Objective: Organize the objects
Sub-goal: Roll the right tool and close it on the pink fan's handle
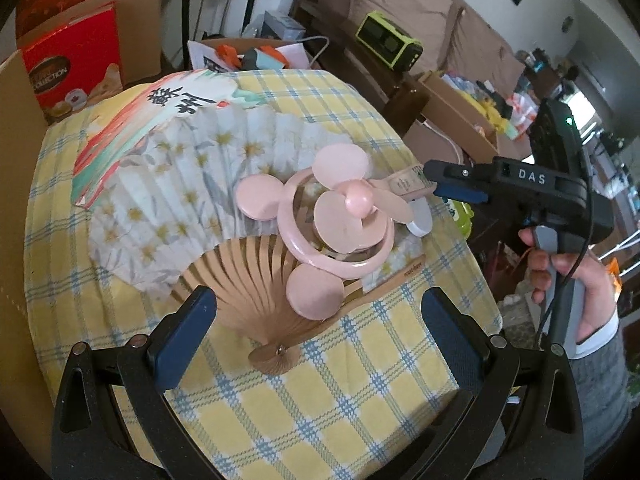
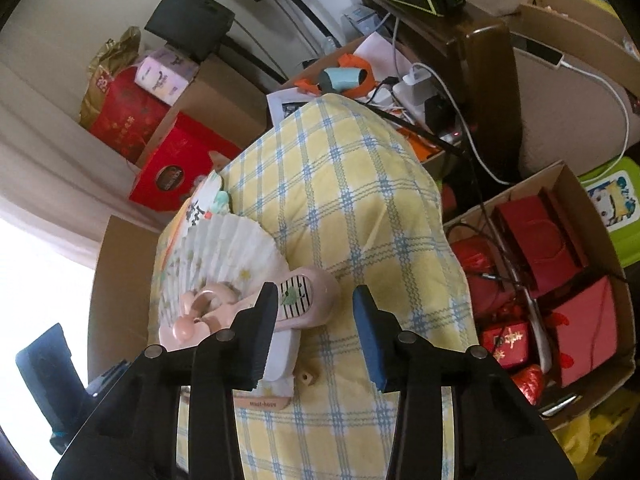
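Observation:
A pink hand fan with round ears [image 1: 344, 216] lies on an open paper folding fan with yellow flowers [image 1: 172, 184] on a yellow checked tablecloth [image 1: 360, 380]. My left gripper [image 1: 316, 320] is open wide, low over the folding fan's wooden ribs [image 1: 256, 276], with its pivot between the fingers. My right gripper [image 1: 434, 182] comes in from the right at the pink fan's handle [image 2: 304, 300]. In the right wrist view that gripper [image 2: 314, 296] has the handle between its fingers, beside the left pad and with a gap before the right pad.
A second folding fan with red and teal print [image 1: 160, 120] lies behind the flowered one. A red box [image 1: 72, 64] and cardboard stand at the left. A green device [image 1: 388, 44] sits at the back. A carton of red packets [image 2: 560, 280] is right of the table.

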A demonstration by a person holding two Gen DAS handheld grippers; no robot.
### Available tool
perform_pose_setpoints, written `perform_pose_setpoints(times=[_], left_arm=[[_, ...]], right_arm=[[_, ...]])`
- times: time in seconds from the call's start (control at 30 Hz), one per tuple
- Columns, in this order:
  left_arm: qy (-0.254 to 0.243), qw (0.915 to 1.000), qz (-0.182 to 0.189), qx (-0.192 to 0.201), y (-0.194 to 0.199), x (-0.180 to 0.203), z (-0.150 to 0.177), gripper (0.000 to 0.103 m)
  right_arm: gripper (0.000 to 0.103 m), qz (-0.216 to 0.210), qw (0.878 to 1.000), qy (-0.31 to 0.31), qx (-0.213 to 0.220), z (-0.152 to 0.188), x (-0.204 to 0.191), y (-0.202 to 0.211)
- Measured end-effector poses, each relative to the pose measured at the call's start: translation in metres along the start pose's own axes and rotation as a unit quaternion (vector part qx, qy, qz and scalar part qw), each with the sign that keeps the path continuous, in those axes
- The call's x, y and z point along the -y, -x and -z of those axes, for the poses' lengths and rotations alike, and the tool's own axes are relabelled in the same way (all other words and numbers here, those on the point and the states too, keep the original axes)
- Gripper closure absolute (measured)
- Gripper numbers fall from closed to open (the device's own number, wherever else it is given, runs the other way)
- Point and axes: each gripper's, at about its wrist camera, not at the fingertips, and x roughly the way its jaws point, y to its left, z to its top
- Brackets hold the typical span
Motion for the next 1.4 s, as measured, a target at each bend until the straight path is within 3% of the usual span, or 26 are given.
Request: perform_pose_setpoints(times=[0.27, 0.57, 0.83, 1.0, 1.1, 1.4], left_arm=[[-0.011, 0.9999, -0.006, -0.009, -0.015, 0.003, -0.003, 0.000], [-0.018, 0.9998, -0.006, -0.004, -0.024, 0.005, -0.005, 0.003], [-0.045, 0.9981, -0.043, 0.001, -0.025, 0.010, -0.004, 0.016], [-0.085, 0.9931, -0.081, 0.000, -0.027, 0.020, 0.002, 0.031], [-0.081, 0.9937, -0.077, 0.002, -0.024, 0.015, 0.003, 0.039], [-0.088, 0.9947, -0.052, 0.011, -0.007, 0.006, 0.003, 0.047]], right_arm=[[0.063, -0.006, 1.000, 0.000, -0.005, -0.002, 0.002, -0.008], [0.073, -0.011, 1.000, -0.001, -0.006, -0.003, 0.003, -0.006], [0.078, -0.042, 0.999, 0.004, -0.015, 0.001, -0.008, -0.003], [0.080, -0.043, 0.999, 0.014, -0.012, 0.005, -0.020, 0.001], [0.080, -0.048, 0.999, 0.019, -0.007, 0.005, -0.025, 0.006], [0.081, -0.057, 0.998, 0.039, 0.005, 0.002, -0.044, 0.018]])
